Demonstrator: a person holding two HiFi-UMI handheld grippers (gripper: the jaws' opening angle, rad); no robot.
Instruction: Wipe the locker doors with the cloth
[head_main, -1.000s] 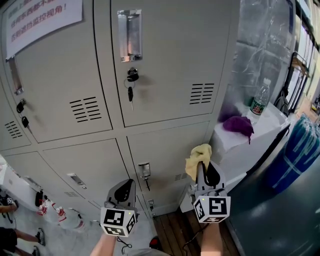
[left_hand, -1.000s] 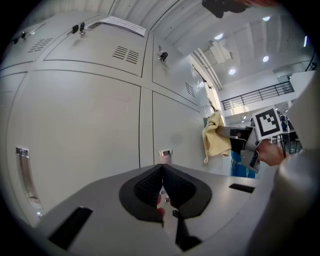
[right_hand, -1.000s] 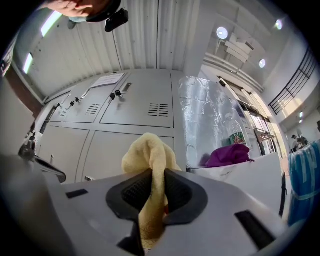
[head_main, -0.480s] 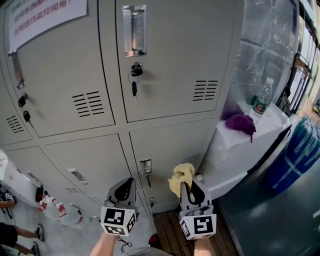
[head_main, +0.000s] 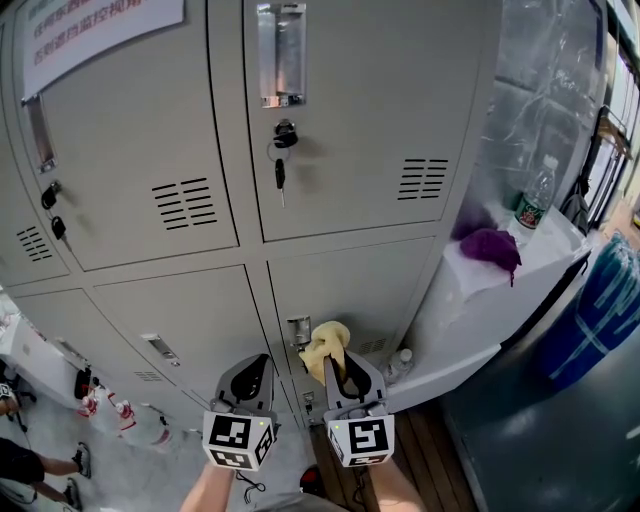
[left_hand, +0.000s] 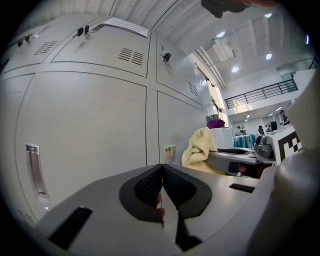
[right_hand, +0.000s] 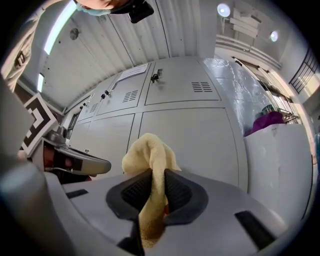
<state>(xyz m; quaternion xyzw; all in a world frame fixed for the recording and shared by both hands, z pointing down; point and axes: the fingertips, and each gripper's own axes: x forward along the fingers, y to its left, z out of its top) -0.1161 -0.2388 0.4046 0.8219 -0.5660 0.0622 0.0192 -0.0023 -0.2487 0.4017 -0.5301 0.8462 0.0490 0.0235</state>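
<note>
- Right gripper (head_main: 342, 368) — jaws clamped on the yellow cloth (head_main: 326, 345). The cloth ran lengthwise through the pads, with a tail hanging below and a bunched head standing out past the tips.
- Left gripper (head_main: 250, 377) — jaws together with nothing between them, held just beside the right gripper and level with it.
- Key relation: the lower door (head_main: 385, 285) lay straight ahead of the right jaws, so the cloth's head pointed at the door panel along the gripper's own axis. The right gripper was the one placed to wipe. No view settled whether the cloth touched the metal or stood just off it.
- Head view only: the upper doors (head_main: 360, 110) above, one with a key (head_main: 280, 176) hanging from its lock. To the right, well apart from the grippers, a purple rag (head_main: 492, 246) and a bottle (head_main: 537, 196) rested on a white tabletop (head_main: 470, 300).
- Right gripper view only: the pads pressed on the cloth from both sides.
- Left gripper view only: the cloth seen side-on, close to the lower door's latch (left_hand: 170, 148).
- Judgement: the wipe of the lower door looked about to begin, and the upper doors would call for a raised arm.
</note>
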